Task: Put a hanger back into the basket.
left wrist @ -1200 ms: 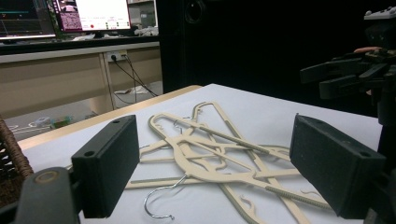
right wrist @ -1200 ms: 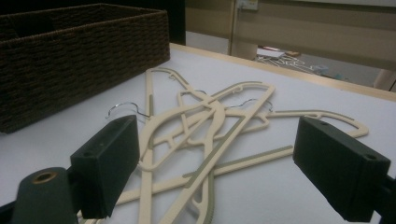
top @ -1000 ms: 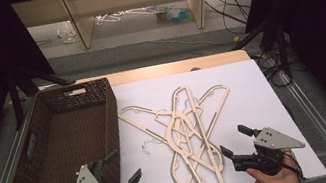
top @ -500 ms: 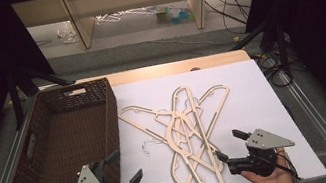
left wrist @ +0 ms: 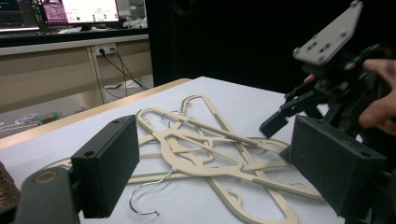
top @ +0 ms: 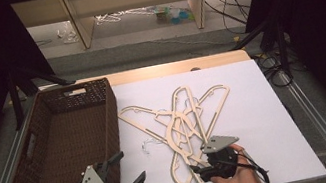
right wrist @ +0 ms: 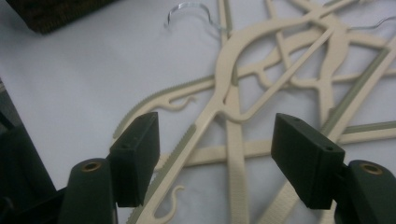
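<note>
Several cream plastic hangers (top: 185, 128) lie crossed in a pile on the white table top (top: 255, 105). My right gripper (top: 197, 160) hovers low over the pile's near end, pointing left. Its jaws have just been closing. In the right gripper view, ribbed hanger arms (right wrist: 187, 144) lie between the pads (right wrist: 135, 158), which stand apart from them, so the gripper (right wrist: 219, 163) is open. My left gripper (top: 130, 167) is open and holds nothing near the front edge beside the basket. Through its jaws (left wrist: 219, 172) I see the hangers (left wrist: 196, 149) and the right gripper (left wrist: 327, 93).
A brown wicker basket (top: 109, 116) stands at the left of the table, its corner showing in the right gripper view (right wrist: 51, 14). A metal hanger hook (top: 147, 145) curls toward the basket. White surface stretches to the right of the pile.
The right gripper has moved left and down from the table's right side onto the near end of the hanger pile, and its jaws have narrowed. The left gripper has stayed put.
</note>
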Demonstrator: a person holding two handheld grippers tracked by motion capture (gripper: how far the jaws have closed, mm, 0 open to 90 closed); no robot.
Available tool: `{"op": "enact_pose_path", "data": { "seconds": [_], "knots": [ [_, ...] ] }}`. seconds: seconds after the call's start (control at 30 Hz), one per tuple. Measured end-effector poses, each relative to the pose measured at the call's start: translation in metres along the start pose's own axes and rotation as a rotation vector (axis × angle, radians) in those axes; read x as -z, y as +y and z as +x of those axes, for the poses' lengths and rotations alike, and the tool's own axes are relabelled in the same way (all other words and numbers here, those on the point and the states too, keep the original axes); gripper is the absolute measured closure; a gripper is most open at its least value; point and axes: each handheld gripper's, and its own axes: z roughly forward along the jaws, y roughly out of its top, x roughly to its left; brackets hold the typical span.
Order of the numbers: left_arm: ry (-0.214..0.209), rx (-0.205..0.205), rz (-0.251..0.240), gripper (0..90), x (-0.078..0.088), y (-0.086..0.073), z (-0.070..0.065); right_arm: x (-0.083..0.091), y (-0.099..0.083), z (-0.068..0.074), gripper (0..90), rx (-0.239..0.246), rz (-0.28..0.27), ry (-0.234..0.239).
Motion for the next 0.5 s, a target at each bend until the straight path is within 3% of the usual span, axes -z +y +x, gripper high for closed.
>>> {"op": "enact_pose_path", "data": {
  "seconds": [0.07,0.27,0.3,0.43,0.5],
  "knots": [
    [-0.001,-0.004,0.005,15.7,0.0,-0.001,0.0,-0.012,0.001,0.005,37.8,0.003,0.062,0.02],
    [-0.008,-0.007,0.005,15.8,-0.001,-0.001,-0.001,-0.025,0.001,0.012,42.3,0.039,0.149,0.046],
    [-0.008,-0.005,0.006,15.8,-0.001,-0.001,-0.001,-0.025,0.002,0.013,43.8,0.013,0.182,0.054],
    [-0.012,-0.008,0.009,15.8,-0.001,-0.001,-0.001,-0.03,0.0,0.014,47.5,0.031,0.193,0.054],
    [-0.013,-0.006,0.008,15.8,-0.001,-0.001,-0.001,-0.03,-0.001,0.013,50.3,0.044,0.224,0.063]
  ]
}}
